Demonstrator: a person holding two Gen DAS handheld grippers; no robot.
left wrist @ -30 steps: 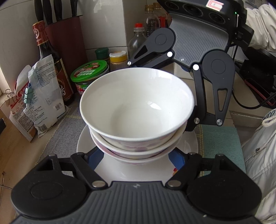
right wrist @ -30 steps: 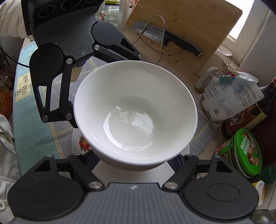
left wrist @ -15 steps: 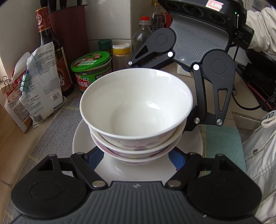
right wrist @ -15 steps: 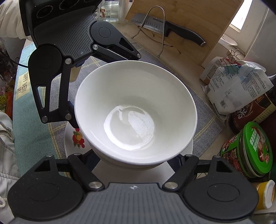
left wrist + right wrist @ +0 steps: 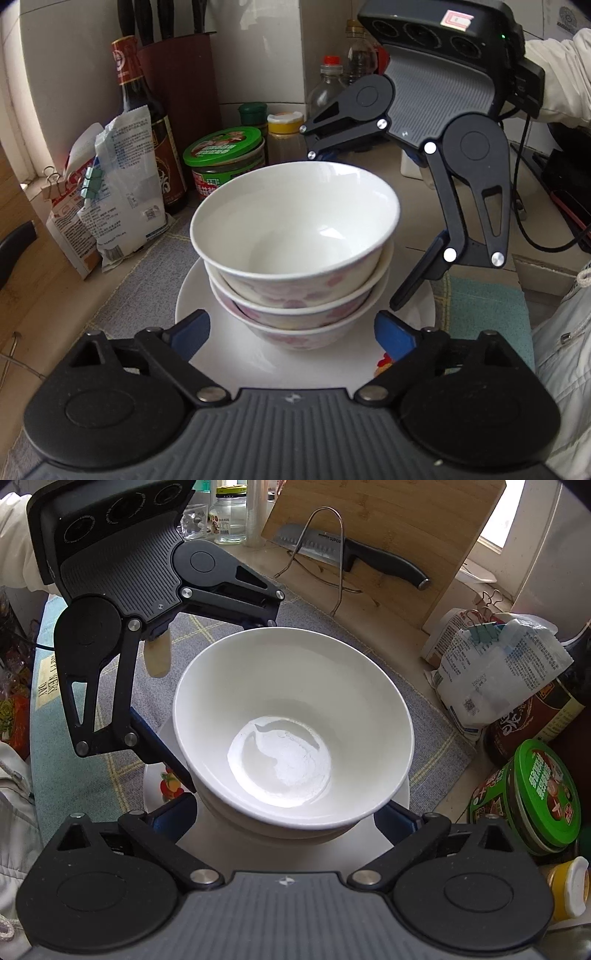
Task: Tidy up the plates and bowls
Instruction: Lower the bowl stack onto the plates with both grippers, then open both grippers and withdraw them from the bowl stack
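Three stacked bowls (image 5: 295,254) sat on a white plate (image 5: 258,362) on the grey mat (image 5: 424,716), while the left gripper (image 5: 291,332) and right gripper (image 5: 284,819) stood open, spread either side of the stack.

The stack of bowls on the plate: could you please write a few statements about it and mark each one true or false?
1. Three bowls sit nested on the plate. True.
2. The top bowl holds soup. False: it is empty.
3. The left gripper has its jaws wide open on either side of the stack. True.
4. A knife lies inside the top bowl. False: it leans against the cutting board.
5. The green-lidded jar stands on the plate. False: it stands beside it.
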